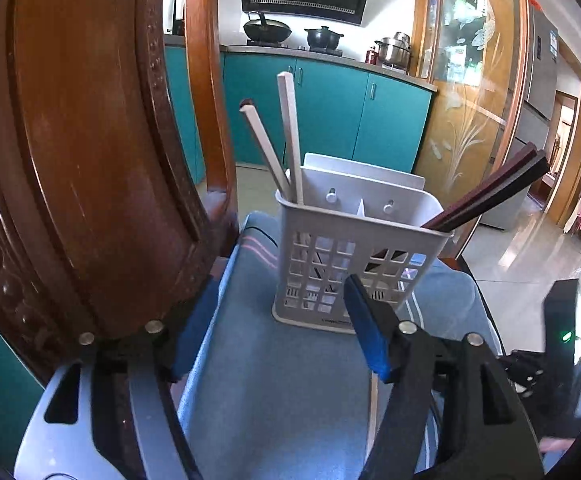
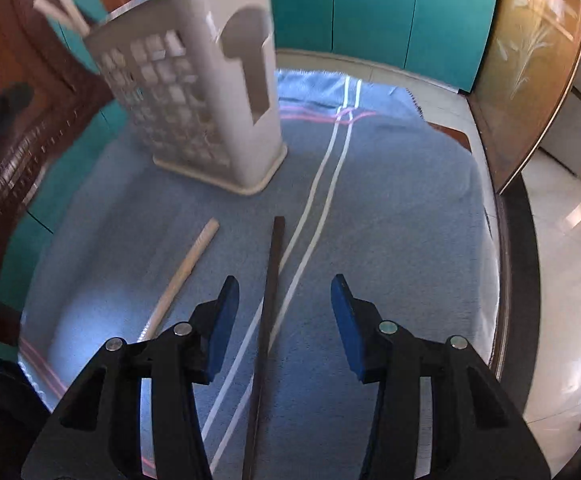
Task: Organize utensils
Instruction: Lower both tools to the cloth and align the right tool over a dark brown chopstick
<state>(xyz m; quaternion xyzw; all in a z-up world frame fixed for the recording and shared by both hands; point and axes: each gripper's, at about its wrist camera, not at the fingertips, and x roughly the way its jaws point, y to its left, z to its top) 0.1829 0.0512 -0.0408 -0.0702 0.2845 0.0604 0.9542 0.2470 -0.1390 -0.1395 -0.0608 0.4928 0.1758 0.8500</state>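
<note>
On blue towel (image 2: 390,200) covering tabletop, white utensil holder (image 1: 354,256) upright with pale and dark chopsticks inside, left gripper (image 1: 278,320) released, right gripper (image 2: 286,320) released astride loose dark chopstick (image 2: 268,300), pale chopstick (image 2: 186,268) beside.

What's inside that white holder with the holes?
The white holder holds two pale chopsticks in its left compartment and dark chopsticks in its right. Their lower ends are mostly hidden behind the lattice wall.

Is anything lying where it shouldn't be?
Yes. A dark chopstick and a pale chopstick lie loose on the blue cloth, outside the white holder where the others stand.
</note>
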